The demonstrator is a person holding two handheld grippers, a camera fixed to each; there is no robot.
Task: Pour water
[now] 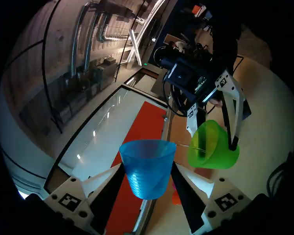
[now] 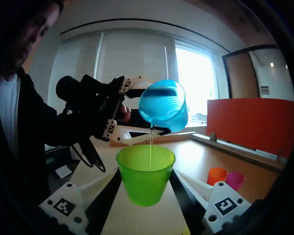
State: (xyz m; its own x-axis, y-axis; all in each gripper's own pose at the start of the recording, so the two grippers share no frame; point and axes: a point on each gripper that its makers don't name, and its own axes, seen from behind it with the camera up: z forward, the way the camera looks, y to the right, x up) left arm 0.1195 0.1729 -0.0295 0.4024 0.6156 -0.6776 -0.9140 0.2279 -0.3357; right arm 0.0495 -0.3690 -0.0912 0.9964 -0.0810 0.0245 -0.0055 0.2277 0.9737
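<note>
Over the worktop, your left tool pinched the probably slippery blue cup mid-wall; your right tool pinched the green cup.

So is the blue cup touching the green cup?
Apart. The right gripper view shows the blue cup tilted above the green cup, water crossing the gap.

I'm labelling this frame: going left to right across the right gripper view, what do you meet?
Person → blue cup → orange cup → pink cup. The green cup sits under the blue one, so it is left out.
</note>
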